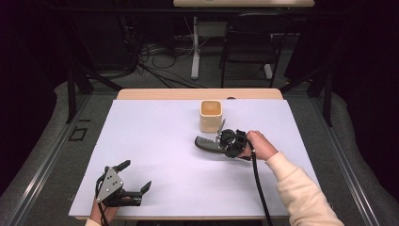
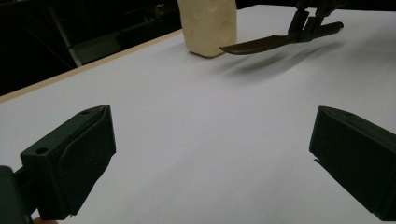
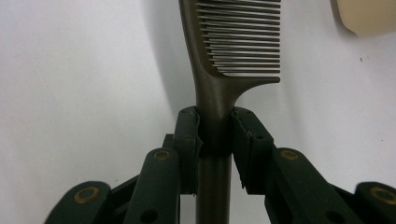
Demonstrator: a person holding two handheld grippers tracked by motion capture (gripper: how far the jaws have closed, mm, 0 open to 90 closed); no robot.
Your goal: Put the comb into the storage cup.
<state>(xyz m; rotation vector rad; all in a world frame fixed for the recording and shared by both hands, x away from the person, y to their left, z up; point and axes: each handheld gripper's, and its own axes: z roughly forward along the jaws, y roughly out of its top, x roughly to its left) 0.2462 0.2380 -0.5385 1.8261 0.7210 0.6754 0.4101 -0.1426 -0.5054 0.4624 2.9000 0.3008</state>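
The left gripper (image 1: 134, 177) sat at the near left corner of the white sheet (image 1: 160, 155), well apart from the cream cup (image 1: 211, 116) and nearer the person than it. Its jaws stood wide apart with nothing between them, resting idle, probably parked out of the way while the other hand worked. In the left gripper view the cup (image 2: 208, 25) rose far ahead, with the comb (image 2: 275, 41) held off the sheet just beside it.

The comb (image 1: 208, 143) hung just in front of the cup, lying roughly level. The right gripper (image 1: 225, 139), to the right of the comb and close to the cup's near side, was clamped on the comb's handle (image 3: 214, 126), teeth pointing away from the jaws. Gripping the handle left the toothed end free, which seemed meant for steering it up into the cup's open mouth.
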